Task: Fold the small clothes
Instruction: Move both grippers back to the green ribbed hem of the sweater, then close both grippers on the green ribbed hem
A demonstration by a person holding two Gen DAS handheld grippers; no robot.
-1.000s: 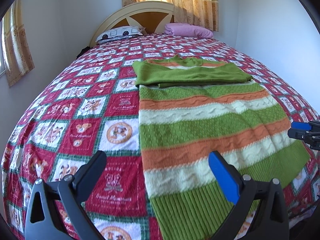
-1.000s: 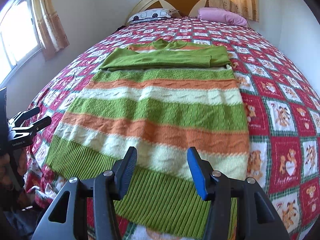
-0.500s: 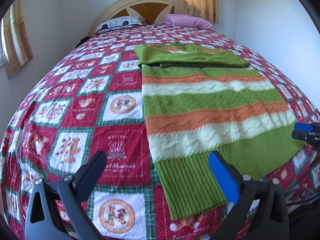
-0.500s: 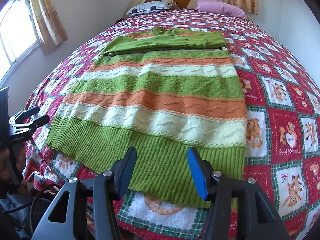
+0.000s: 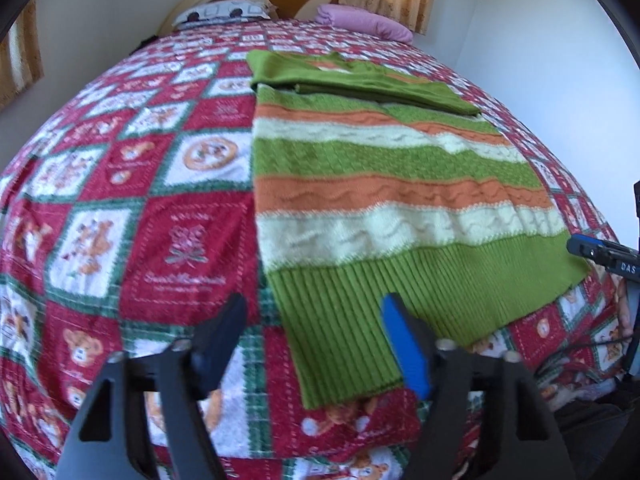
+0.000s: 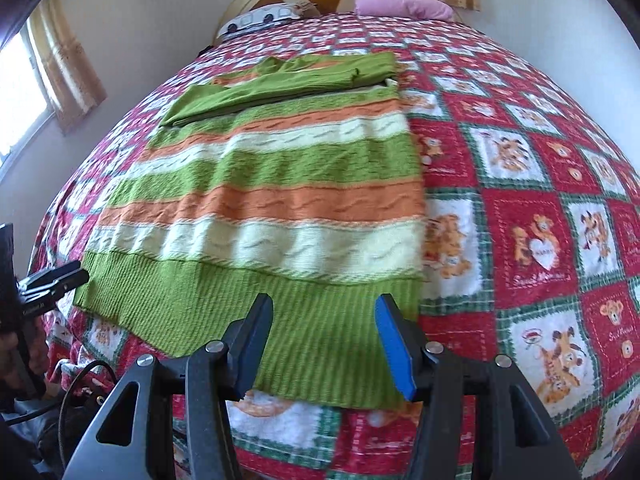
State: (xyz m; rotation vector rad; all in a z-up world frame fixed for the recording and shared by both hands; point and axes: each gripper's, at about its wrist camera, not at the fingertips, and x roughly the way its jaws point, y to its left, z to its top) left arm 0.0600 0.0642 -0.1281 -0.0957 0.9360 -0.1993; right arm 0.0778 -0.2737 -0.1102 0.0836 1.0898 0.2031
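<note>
A: The left hand-held gripper (image 5: 312, 332) hangs over the near left corner of the sweater (image 5: 384, 200), jaws closing, the ribbed hem between them; contact is blurred, hard to tell.

B: And the sweater?

A: Striped green, orange and cream, flat on the bed (image 5: 132, 216), sleeves folded across its top. The bed's near edge is cut off.

B: The right hand-held gripper (image 6: 322, 336)?

A: About half open above the hem's right corner, holding nothing.

Two wrist views, angled down from the bed's (image 5: 192, 224) foot, sharing the striped sweater (image 6: 280, 184).
</note>
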